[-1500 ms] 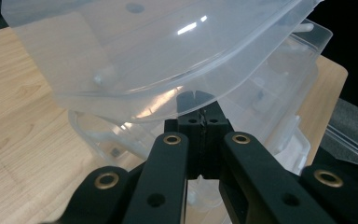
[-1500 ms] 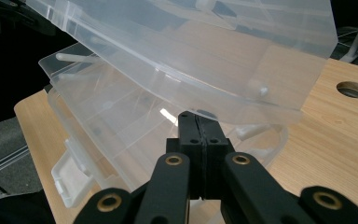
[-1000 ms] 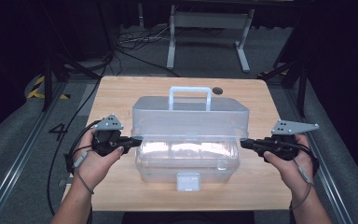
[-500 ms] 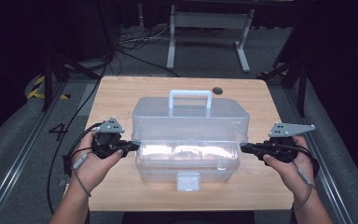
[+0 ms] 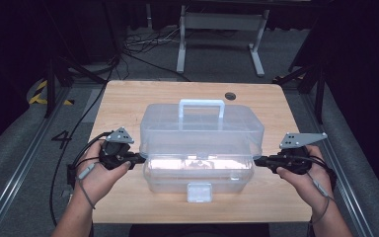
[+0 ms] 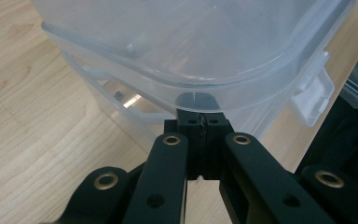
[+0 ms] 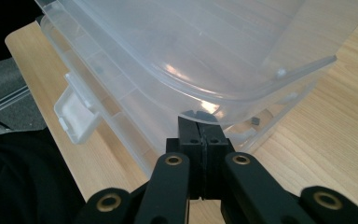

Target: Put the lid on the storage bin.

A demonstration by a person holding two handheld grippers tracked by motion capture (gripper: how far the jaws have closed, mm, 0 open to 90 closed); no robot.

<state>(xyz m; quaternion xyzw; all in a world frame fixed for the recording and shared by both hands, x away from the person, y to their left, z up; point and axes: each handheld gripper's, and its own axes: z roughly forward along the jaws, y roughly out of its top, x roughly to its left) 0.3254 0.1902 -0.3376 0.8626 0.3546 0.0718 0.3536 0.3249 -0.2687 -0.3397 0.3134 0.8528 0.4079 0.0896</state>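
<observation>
The lid (image 5: 202, 129) of the clear box (image 5: 199, 170) is raised at its front edge, higher than half a second ago. The left gripper (image 5: 139, 158), jaws pressed together, has its tips under the lid's rim just ahead of it; the right gripper (image 5: 258, 161), likewise closed, sits under the opposite rim. The box rests mid-desk (image 5: 128, 103) between them.

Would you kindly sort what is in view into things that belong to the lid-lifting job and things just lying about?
In the job:
- clear plastic box
- its lid, raised at the front
- left gripper, tips under the lid edge
- right gripper, likewise

Lying about:
- table's cable hole
- white stand on the floor
- floor cables
</observation>
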